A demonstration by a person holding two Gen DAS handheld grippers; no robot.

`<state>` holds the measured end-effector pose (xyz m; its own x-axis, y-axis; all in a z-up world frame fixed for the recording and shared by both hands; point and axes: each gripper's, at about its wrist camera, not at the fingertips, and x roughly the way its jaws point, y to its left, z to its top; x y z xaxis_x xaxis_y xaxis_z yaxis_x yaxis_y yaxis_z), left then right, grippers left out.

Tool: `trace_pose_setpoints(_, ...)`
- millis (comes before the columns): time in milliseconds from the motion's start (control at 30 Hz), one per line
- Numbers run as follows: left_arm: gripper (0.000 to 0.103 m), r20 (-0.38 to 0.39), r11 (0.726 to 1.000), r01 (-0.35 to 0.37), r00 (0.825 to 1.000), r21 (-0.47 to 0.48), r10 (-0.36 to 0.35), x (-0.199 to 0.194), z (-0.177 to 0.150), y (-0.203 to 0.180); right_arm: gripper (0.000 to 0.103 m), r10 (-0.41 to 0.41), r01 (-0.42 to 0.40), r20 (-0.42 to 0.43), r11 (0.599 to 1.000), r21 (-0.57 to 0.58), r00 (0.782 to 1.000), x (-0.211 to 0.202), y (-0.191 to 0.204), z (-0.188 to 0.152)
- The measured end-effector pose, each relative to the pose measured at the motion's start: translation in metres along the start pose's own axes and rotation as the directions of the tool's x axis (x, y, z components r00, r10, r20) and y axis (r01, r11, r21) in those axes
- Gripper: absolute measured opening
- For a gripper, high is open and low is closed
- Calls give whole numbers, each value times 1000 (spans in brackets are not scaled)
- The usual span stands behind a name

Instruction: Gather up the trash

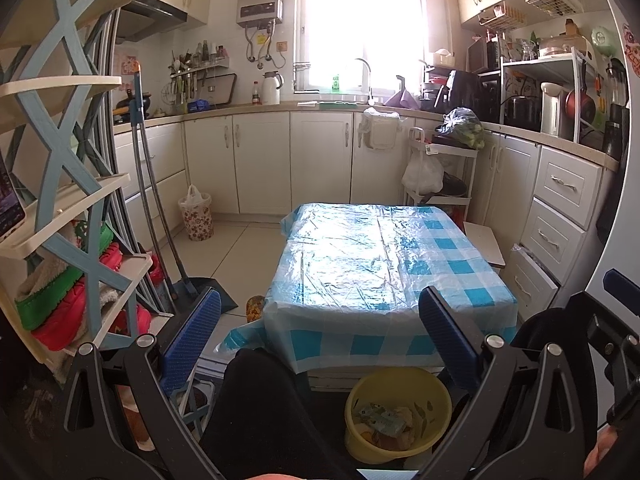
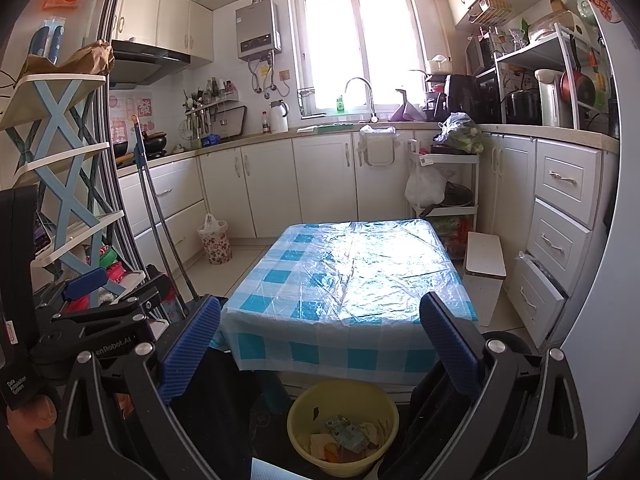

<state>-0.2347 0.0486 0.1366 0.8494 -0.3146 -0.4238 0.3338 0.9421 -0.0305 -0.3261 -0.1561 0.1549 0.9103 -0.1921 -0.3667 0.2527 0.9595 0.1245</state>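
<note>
A yellow bin (image 1: 434, 398) (image 2: 298, 404) stands on the floor in front of a low table (image 1: 400, 264) (image 2: 348, 276) covered with a blue-and-white checked cloth under clear plastic. Crumpled paper and wrappers (image 1: 386, 424) (image 2: 344, 434) lie inside the bin. No loose trash shows on the tabletop. My left gripper (image 1: 320, 308) is open, held above the near table edge, with nothing between its blue pads. My right gripper (image 2: 320, 312) is open too, at the same height, empty. The right gripper's body (image 1: 600, 332) shows at the right of the left wrist view.
A person's dark-clothed leg (image 1: 256, 412) fills the lower middle. A blue-and-cream shelf with slippers (image 1: 76, 276) stands at the left, with a broom and dustpan (image 1: 188, 280) beside it. A flowered waste basket (image 1: 196, 216), a white stool (image 2: 484, 276), a trolley (image 2: 448, 184) and cabinets ring the table.
</note>
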Motion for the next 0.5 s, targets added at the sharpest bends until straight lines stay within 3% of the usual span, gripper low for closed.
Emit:
trace_pose_setpoints(167,96,-3,1000,-24,1000,-3,24,1,0,4,96,6,-6,2,1000,-3,1000,1,5,-1)
trace_pose_setpoints(500,96,-70,1000,10,998,16,-8,16,1,3,96,-10,10,18,1000,9,1000,7,-4,5)
